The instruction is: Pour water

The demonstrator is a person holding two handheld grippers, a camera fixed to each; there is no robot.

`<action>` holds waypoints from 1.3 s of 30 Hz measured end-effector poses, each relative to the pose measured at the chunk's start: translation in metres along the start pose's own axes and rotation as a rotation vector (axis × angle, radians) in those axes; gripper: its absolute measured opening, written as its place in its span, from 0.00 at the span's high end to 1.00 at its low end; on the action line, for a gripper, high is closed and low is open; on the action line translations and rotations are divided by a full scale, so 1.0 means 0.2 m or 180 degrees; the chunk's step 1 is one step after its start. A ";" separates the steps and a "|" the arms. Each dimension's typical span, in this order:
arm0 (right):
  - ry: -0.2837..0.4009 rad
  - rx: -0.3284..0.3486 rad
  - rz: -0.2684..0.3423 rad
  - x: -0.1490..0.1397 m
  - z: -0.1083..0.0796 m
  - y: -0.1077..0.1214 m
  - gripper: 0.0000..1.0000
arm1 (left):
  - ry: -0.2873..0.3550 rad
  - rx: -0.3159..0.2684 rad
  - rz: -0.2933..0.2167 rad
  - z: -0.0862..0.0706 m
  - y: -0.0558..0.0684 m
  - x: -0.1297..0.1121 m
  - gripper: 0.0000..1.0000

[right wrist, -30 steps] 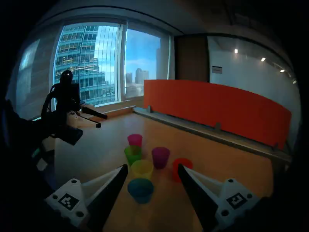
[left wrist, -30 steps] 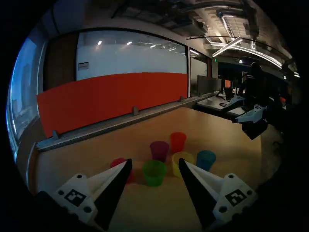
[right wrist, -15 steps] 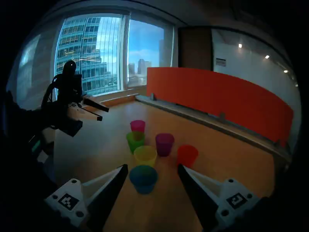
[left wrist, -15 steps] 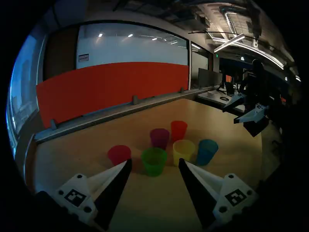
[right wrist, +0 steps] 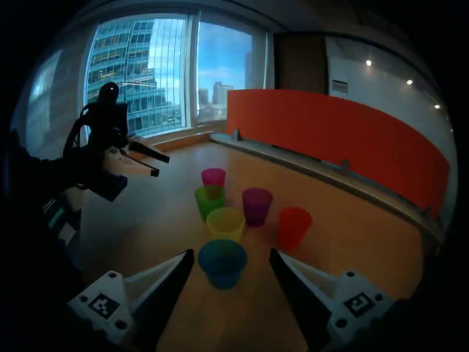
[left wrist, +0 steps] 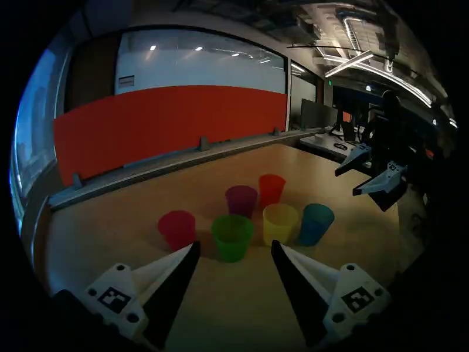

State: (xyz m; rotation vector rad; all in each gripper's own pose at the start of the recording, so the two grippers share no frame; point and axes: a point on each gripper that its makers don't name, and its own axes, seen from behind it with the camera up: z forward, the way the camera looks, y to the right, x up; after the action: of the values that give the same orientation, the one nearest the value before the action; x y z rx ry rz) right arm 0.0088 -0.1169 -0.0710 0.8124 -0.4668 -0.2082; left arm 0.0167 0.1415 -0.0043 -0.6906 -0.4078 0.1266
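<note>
Both pairs of tongs have shifted over the last second, so the cluster of cups now sits higher in each view and clear of the fingertips. The crimson cup (left wrist: 177,229), half hidden behind a finger a second ago, now stands in full sight.

The left tongs (left wrist: 234,246) are spread wide and hold nothing, hovering above the desk (left wrist: 117,217) with the green cup (left wrist: 233,236) straight ahead of the gap. The right tongs (right wrist: 231,253) are equally wide and empty, and the blue cup (right wrist: 223,263) is nearest in front of them.

Beyond those two stand the yellow cup (left wrist: 279,223), just beside the green and blue ones, then the purple cup (left wrist: 241,200) and the orange cup (left wrist: 271,190) behind. All six are upright and bunched near the middle of the desk. They stand well apart from the far edge, where the red partition (left wrist: 170,123) runs. I cannot tell which cup, if any, holds water.

The step in hand looks like the approach, since nothing is grasped or lifted yet. The next move probably calls for one pair of tongs to come down around a cup at the outside of the cluster and close on its wall. The cups stand so close that a wide finger could easily knock a neighbour. The other pair may need to steady or lift the receiving cup before any tilt begins.
</note>
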 end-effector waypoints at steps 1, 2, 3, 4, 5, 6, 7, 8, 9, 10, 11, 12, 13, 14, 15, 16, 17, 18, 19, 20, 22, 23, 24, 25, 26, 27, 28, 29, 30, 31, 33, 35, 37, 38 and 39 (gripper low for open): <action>-0.0022 0.0001 0.0001 -0.02 0.01 0.00 0.00 | -0.0014 0.0001 0.0001 0.01 0.00 -0.01 0.11; -0.0042 0.0001 0.0003 -0.03 0.03 0.00 0.00 | -0.0026 0.0002 0.0002 0.02 -0.01 -0.02 0.11; -0.0062 0.0003 0.0004 -0.04 0.04 0.00 0.00 | -0.0038 0.0002 0.0003 0.03 -0.01 -0.03 0.11; -0.0086 0.0010 0.0008 -0.06 0.05 0.00 0.00 | -0.0048 0.0001 0.0002 0.03 -0.01 -0.04 0.10; -0.0106 0.0016 0.0012 -0.07 0.06 -0.01 0.00 | -0.0058 0.0000 0.0002 0.04 -0.01 -0.04 0.10; -0.0126 0.0023 0.0016 -0.09 0.07 -0.01 0.00 | -0.0067 -0.0002 0.0002 0.05 -0.01 -0.05 0.10; -0.0143 0.0033 0.0019 -0.10 0.09 -0.01 0.00 | -0.0078 -0.0007 0.0003 0.06 -0.01 -0.06 0.11; -0.0159 0.0041 0.0022 -0.11 0.10 -0.01 0.00 | -0.0087 -0.0012 0.0004 0.07 -0.01 -0.07 0.11; -0.0175 0.0050 0.0024 -0.12 0.11 -0.02 0.00 | -0.0097 -0.0017 0.0006 0.08 -0.01 -0.08 0.11; -0.0190 0.0060 0.0026 -0.13 0.12 -0.02 0.00 | -0.0107 -0.0022 0.0009 0.09 -0.01 -0.09 0.10; -0.0204 0.0070 0.0028 -0.14 0.13 -0.03 0.00 | -0.0116 -0.0026 0.0013 0.09 -0.01 -0.10 0.10; -0.0218 0.0079 0.0030 -0.15 0.14 -0.03 0.00 | -0.0126 -0.0030 0.0016 0.10 -0.01 -0.10 0.10; -0.0235 0.0091 0.0031 -0.16 0.15 -0.04 0.00 | -0.0136 -0.0032 0.0018 0.11 -0.02 -0.11 0.10; -0.0250 0.0101 0.0031 -0.17 0.16 -0.04 0.00 | -0.0145 -0.0034 0.0019 0.12 -0.02 -0.12 0.10; -0.0266 0.0110 0.0031 -0.18 0.17 -0.04 0.00 | -0.0154 -0.0036 0.0021 0.13 -0.02 -0.12 0.10; -0.0288 0.0117 0.0029 -0.20 0.18 -0.05 0.00 | -0.0163 -0.0038 0.0025 0.14 -0.02 -0.13 0.10; -0.0307 0.0123 0.0028 -0.21 0.19 -0.05 0.00 | -0.0172 -0.0041 0.0028 0.15 -0.03 -0.14 0.10; -0.0325 0.0128 0.0025 -0.22 0.20 -0.05 0.00 | -0.0180 -0.0043 0.0031 0.15 -0.03 -0.14 0.10; -0.0344 0.0130 0.0020 -0.24 0.21 -0.05 0.00 | -0.0190 -0.0047 0.0036 0.17 -0.03 -0.15 0.10; -0.0360 0.0131 0.0015 -0.25 0.22 -0.05 0.00 | -0.0198 -0.0049 0.0040 0.17 -0.03 -0.16 0.10; -0.0390 0.0131 0.0002 -0.27 0.23 -0.06 0.00 | -0.0216 -0.0058 0.0044 0.19 -0.03 -0.17 0.10; -0.0402 0.0129 -0.0004 -0.28 0.24 -0.06 0.00 | -0.0224 -0.0063 0.0044 0.20 -0.03 -0.17 0.10; -0.0413 0.0128 -0.0010 -0.29 0.25 -0.06 0.00 | -0.0232 -0.0068 0.0044 0.21 -0.03 -0.18 0.11; -0.0423 0.0129 -0.0015 -0.30 0.26 -0.06 0.00 | -0.0238 -0.0074 0.0041 0.22 -0.03 -0.18 0.11; -0.0432 0.0131 -0.0020 -0.30 0.27 -0.06 0.00 | -0.0244 -0.0080 0.0039 0.23 -0.03 -0.18 0.11; -0.0441 0.0133 -0.0025 -0.31 0.27 -0.06 0.00 | -0.0249 -0.0086 0.0036 0.24 -0.03 -0.19 0.11; -0.0447 0.0138 -0.0027 -0.31 0.28 -0.06 0.00 | -0.0254 -0.0092 0.0031 0.25 -0.03 -0.19 0.11; -0.0453 0.0143 -0.0030 -0.32 0.29 -0.06 0.00 | -0.0258 -0.0098 0.0027 0.26 -0.03 -0.19 0.11; -0.0459 0.0147 -0.0032 -0.32 0.30 -0.06 0.00 | -0.0263 -0.0104 0.0023 0.27 -0.03 -0.19 0.11; -0.0462 0.0151 -0.0034 -0.32 0.31 -0.06 0.00 | -0.0273 -0.0107 0.0021 0.28 -0.03 -0.19 0.11; -0.0467 0.0159 -0.0036 -0.33 0.32 -0.07 0.00 | -0.0291 -0.0114 0.0017 0.29 -0.03 -0.20 0.11; -0.0465 0.0171 -0.0030 -0.33 0.34 -0.07 0.00 | -0.0300 -0.0123 0.0025 0.31 -0.03 -0.20 0.11; -0.0462 0.0186 -0.0025 -0.33 0.36 -0.08 0.00 | -0.0306 -0.0129 0.0035 0.33 -0.03 -0.20 0.10; -0.0460 0.0193 -0.0022 -0.33 0.37 -0.08 0.00 | -0.0308 -0.0131 0.0039 0.33 -0.03 -0.20 0.10; -0.0458 0.0201 -0.0021 -0.33 0.38 -0.08 0.00 | -0.0311 -0.0133 0.0044 0.34 -0.03 -0.20 0.10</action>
State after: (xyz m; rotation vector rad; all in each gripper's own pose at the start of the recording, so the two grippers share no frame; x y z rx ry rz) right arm -0.0849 -0.1543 -0.0582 0.8641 -0.6085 -0.2601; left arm -0.0468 0.1678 0.0342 -0.7304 -0.5004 0.1656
